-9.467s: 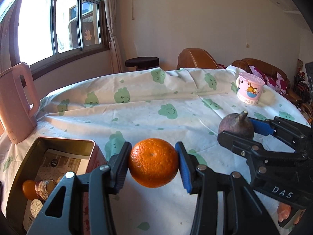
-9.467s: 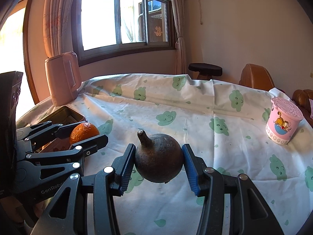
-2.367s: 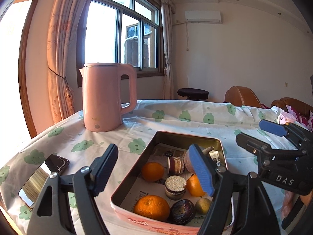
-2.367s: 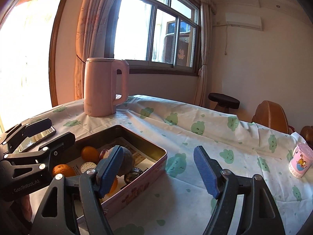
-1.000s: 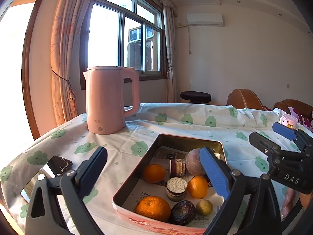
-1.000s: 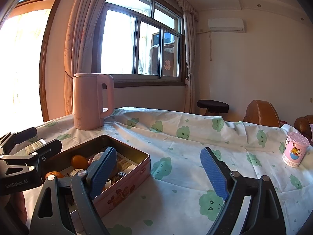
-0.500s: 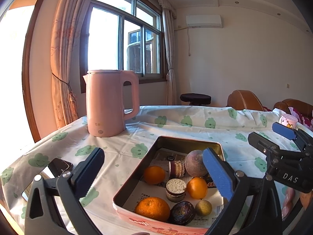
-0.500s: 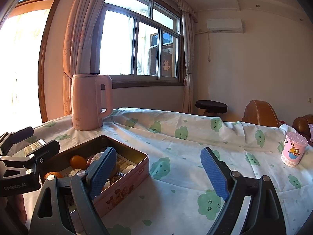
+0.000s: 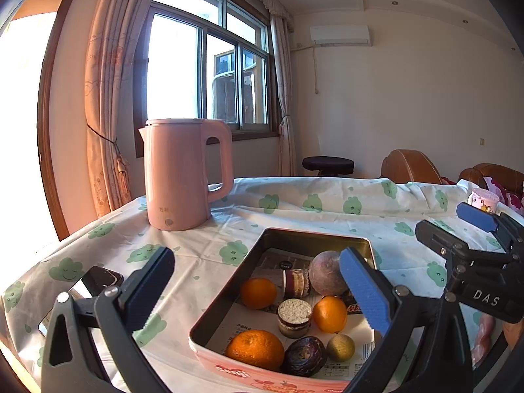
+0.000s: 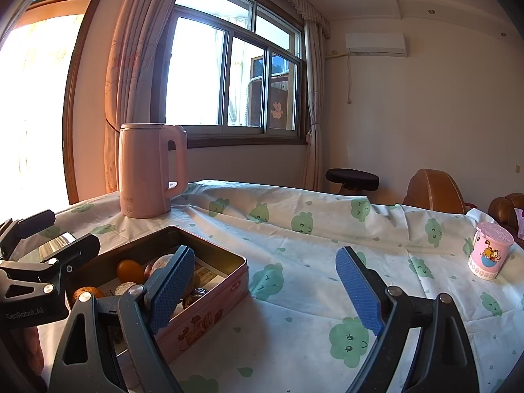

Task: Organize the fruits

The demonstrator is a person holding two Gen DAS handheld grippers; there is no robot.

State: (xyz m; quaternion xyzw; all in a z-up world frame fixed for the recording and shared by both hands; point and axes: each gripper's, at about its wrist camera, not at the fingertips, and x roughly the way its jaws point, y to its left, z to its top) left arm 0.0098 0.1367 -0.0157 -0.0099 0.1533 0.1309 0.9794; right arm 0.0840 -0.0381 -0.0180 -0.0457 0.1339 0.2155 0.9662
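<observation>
A pink tin box [image 9: 229, 291] [image 10: 209, 311] lies open on the table. Inside it sit three oranges, the nearest one [image 9: 255, 344] at the front, a brownish round fruit [image 9: 327, 273], a dark purple fruit [image 9: 305, 356], a small yellowish fruit [image 9: 340, 347] and two small jars [image 9: 294, 317]. My left gripper [image 9: 258, 285] hangs open just in front of the box with nothing between its fingers. Open and empty too, my right gripper [image 10: 265, 281] hovers over the cloth to the right of the box; it shows from the side in the left wrist view [image 9: 465, 226].
A pink kettle [image 9: 183, 177] [image 10: 149, 170] stands behind the box. A phone [image 9: 82, 290] lies at the left table edge. A pink cartoon cup [image 10: 489, 250] stands far right. The cloud-print tablecloth [image 10: 327, 229] covers the table; a stool and brown chairs stand beyond.
Both grippers earlier held fruit, an orange and the brownish fruit; both fruits now lie in the box. Over the last second the left jaws spread slightly wider; otherwise nothing moved.
</observation>
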